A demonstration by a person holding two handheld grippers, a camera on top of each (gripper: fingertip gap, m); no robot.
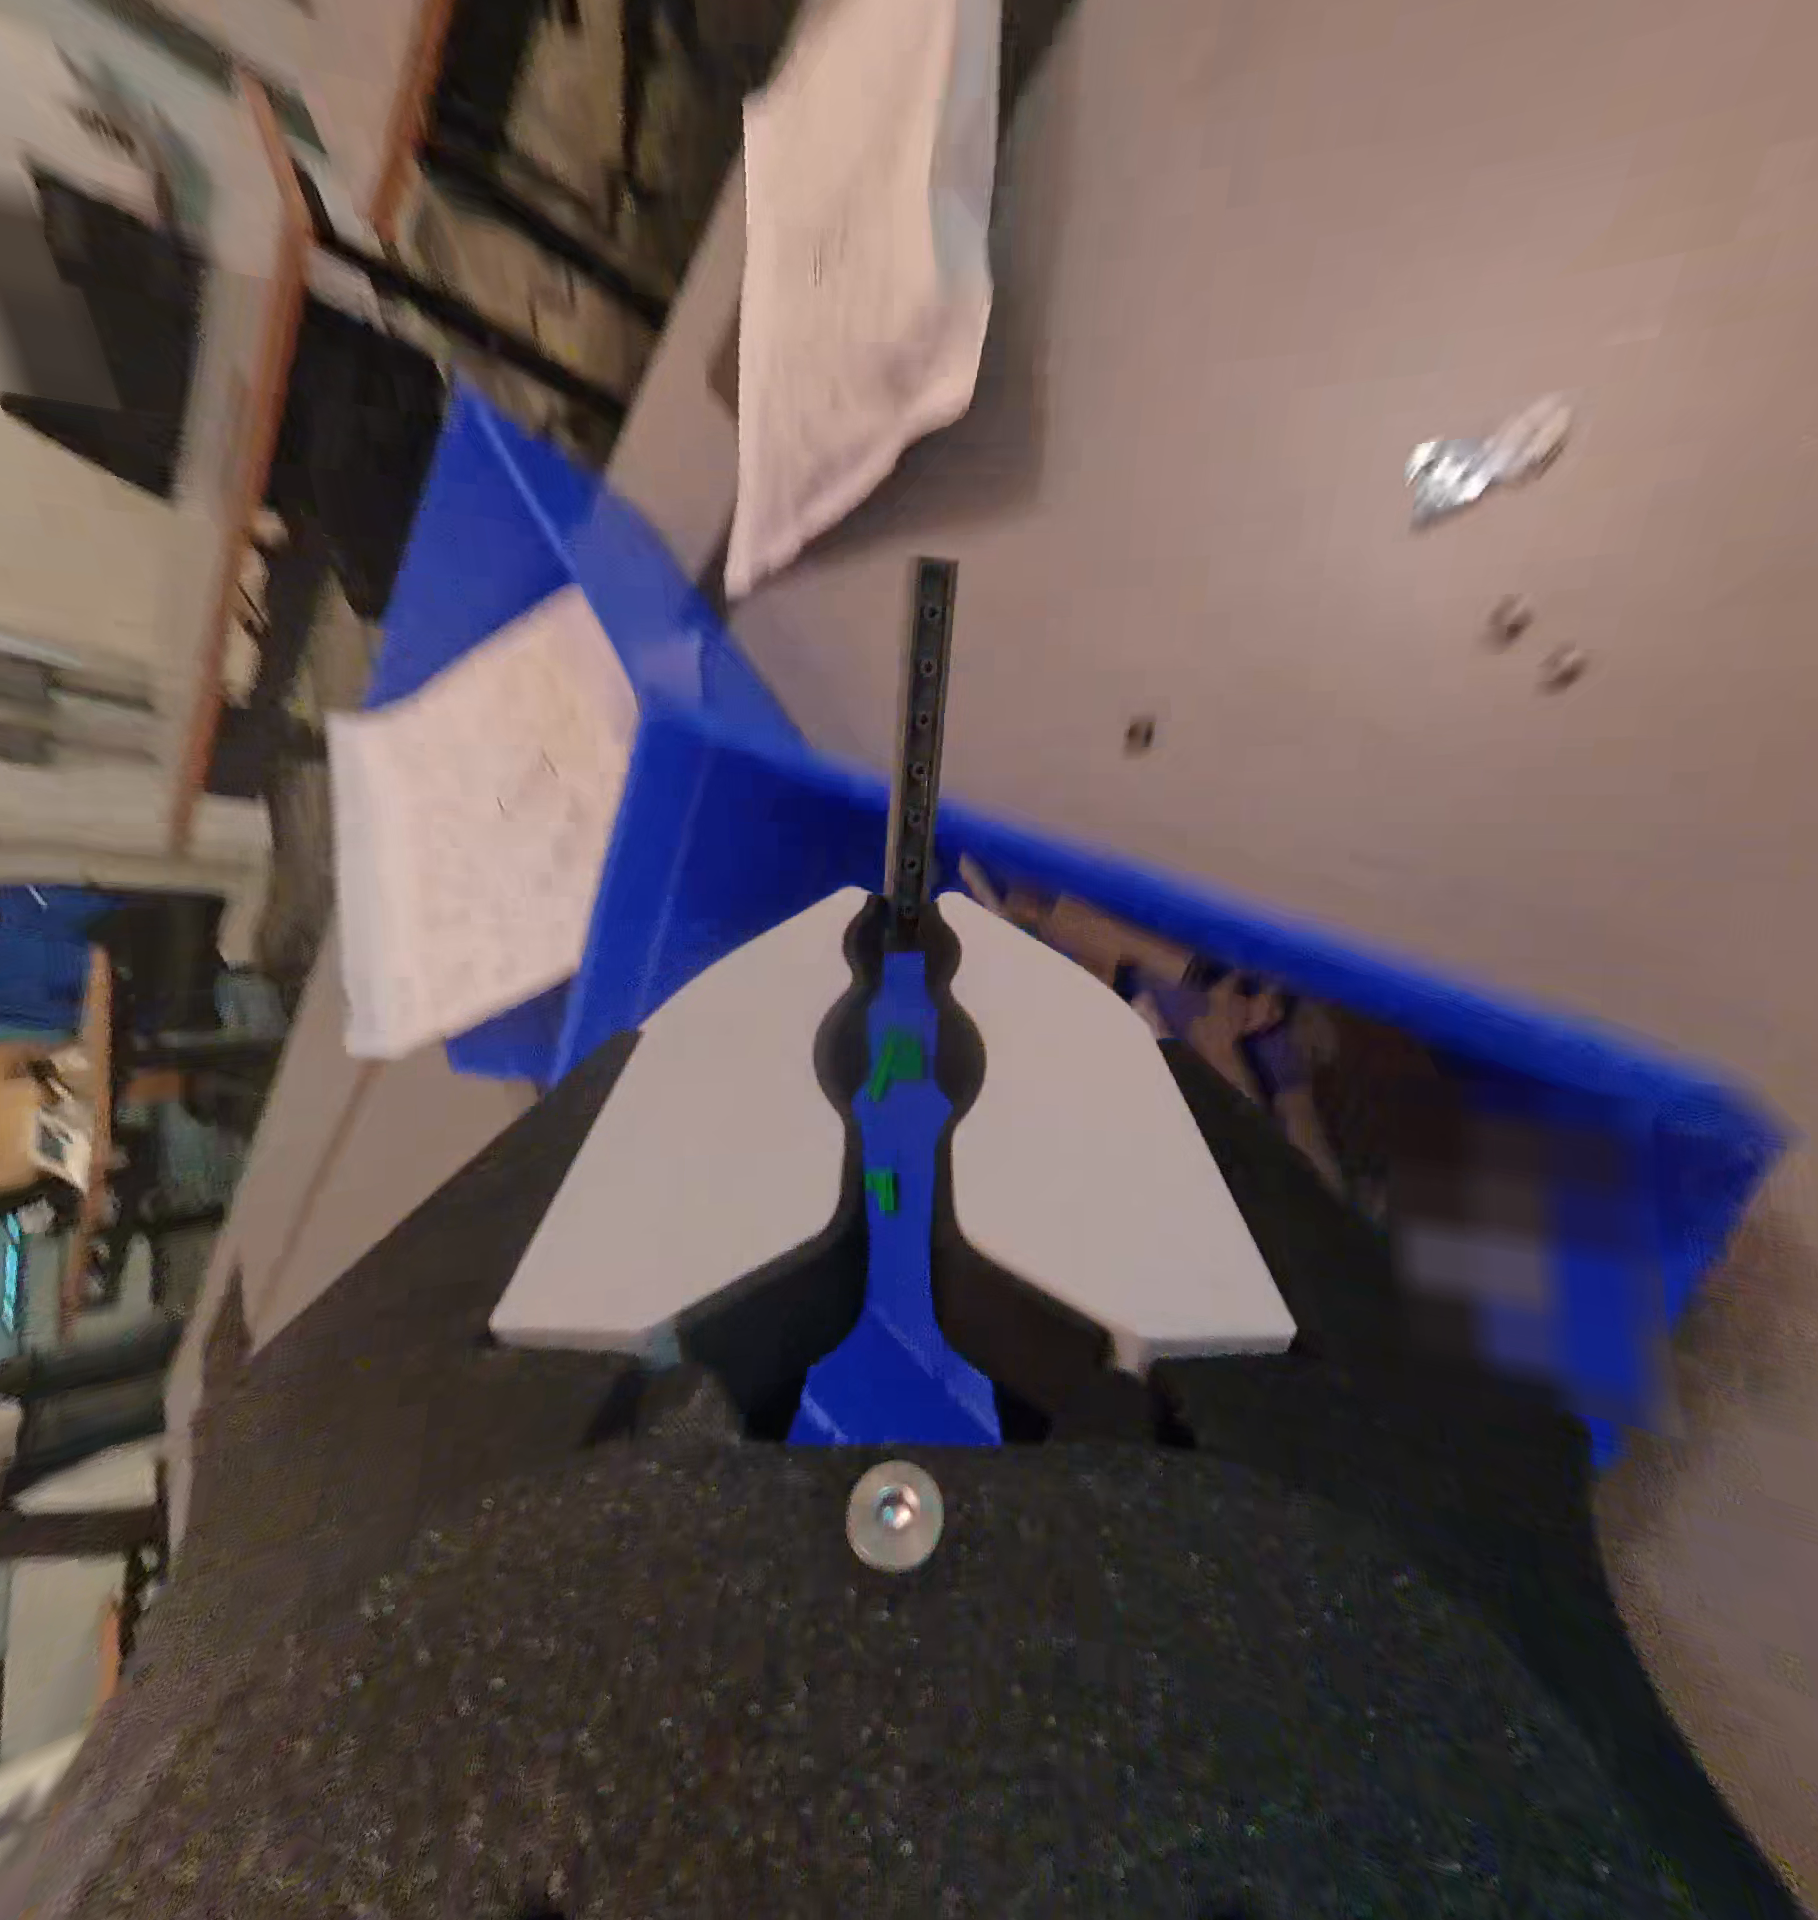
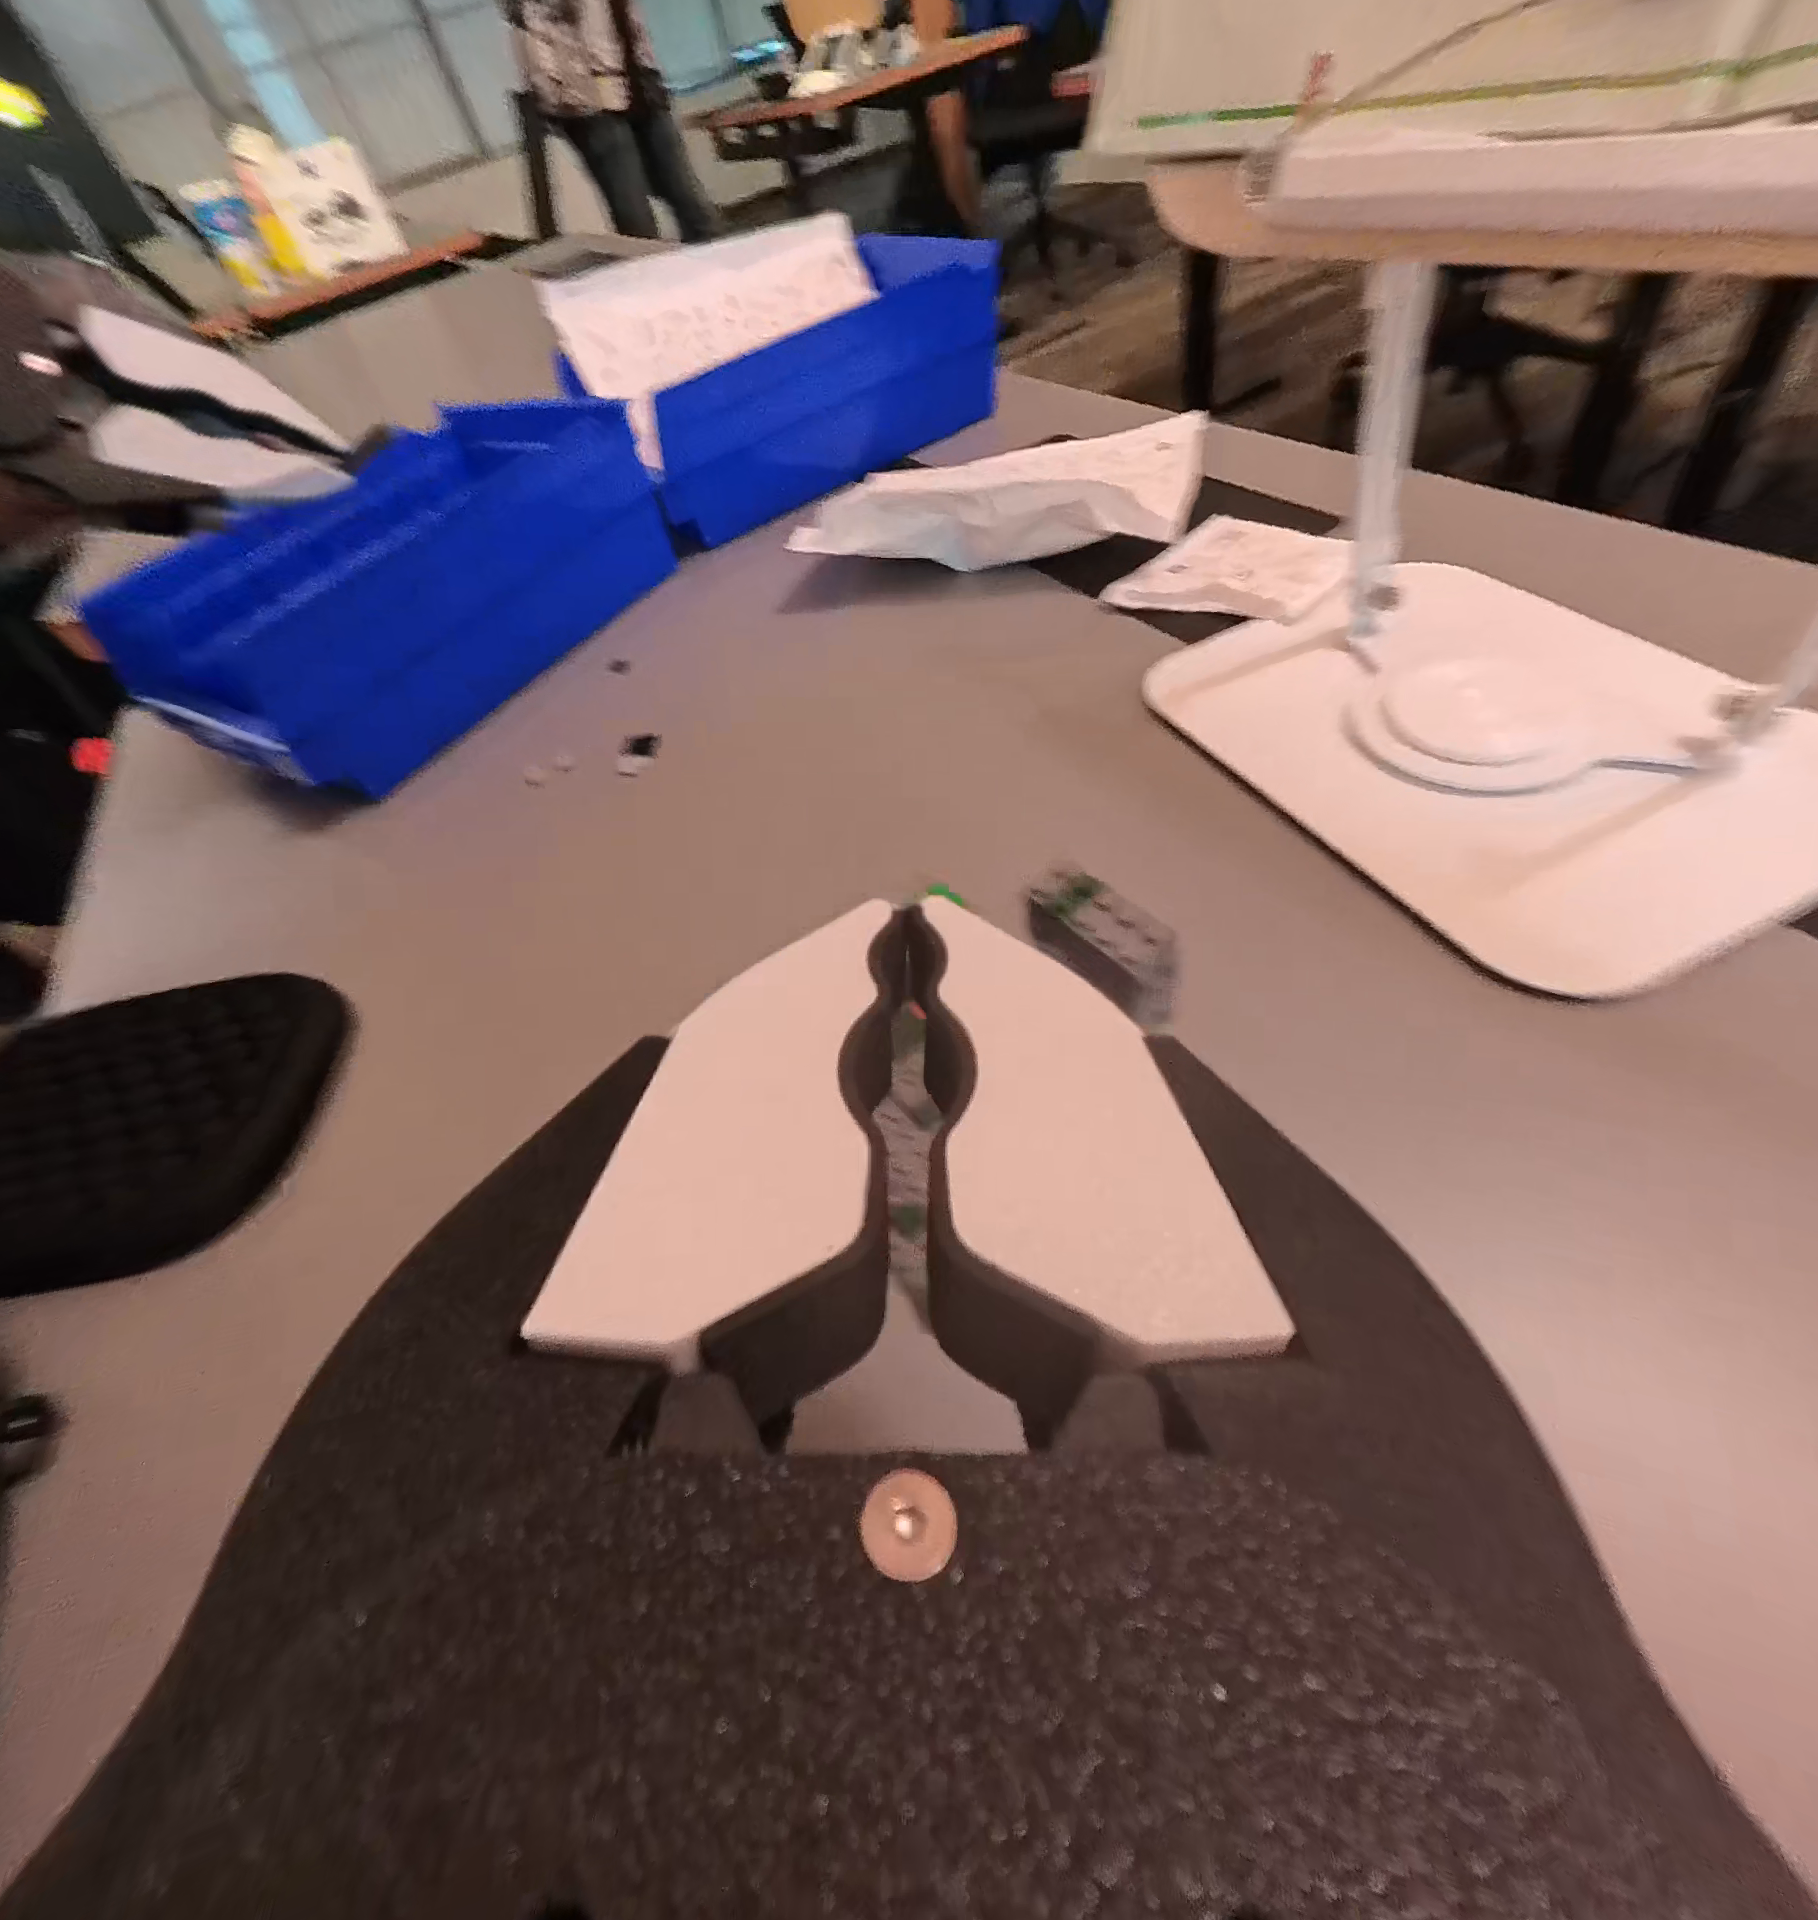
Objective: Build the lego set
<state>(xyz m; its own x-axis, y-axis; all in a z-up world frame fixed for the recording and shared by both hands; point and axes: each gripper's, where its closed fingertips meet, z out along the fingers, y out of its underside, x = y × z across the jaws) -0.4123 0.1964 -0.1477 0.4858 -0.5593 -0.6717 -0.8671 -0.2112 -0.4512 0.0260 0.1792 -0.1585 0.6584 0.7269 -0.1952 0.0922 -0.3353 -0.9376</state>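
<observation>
In the left wrist view my left gripper (image 1: 905, 906) is shut on the near end of a long thin black lego beam (image 1: 926, 727) with a row of holes. The beam sticks straight forward over a blue bin (image 1: 1300, 966) holding loose pieces. The view is tilted and blurred. In the right wrist view my right gripper (image 2: 907, 912) is shut, low over the grey table (image 2: 884, 727). A small green bit (image 2: 941, 891) shows just past its tips; I cannot tell whether it is gripped. A dark grey and green lego assembly (image 2: 1102, 940) lies just right of the tips.
Two blue bins (image 2: 385, 582) (image 2: 832, 405) stand at the back left, with my left gripper (image 2: 188, 395) over the nearer one. White paper bags (image 2: 1009, 499), a white stand base (image 2: 1507, 831) at right, a black mesh pad (image 2: 126, 1122) at left, small loose pieces (image 2: 630, 753). My right fingertips sit around 45 cm from my left ones.
</observation>
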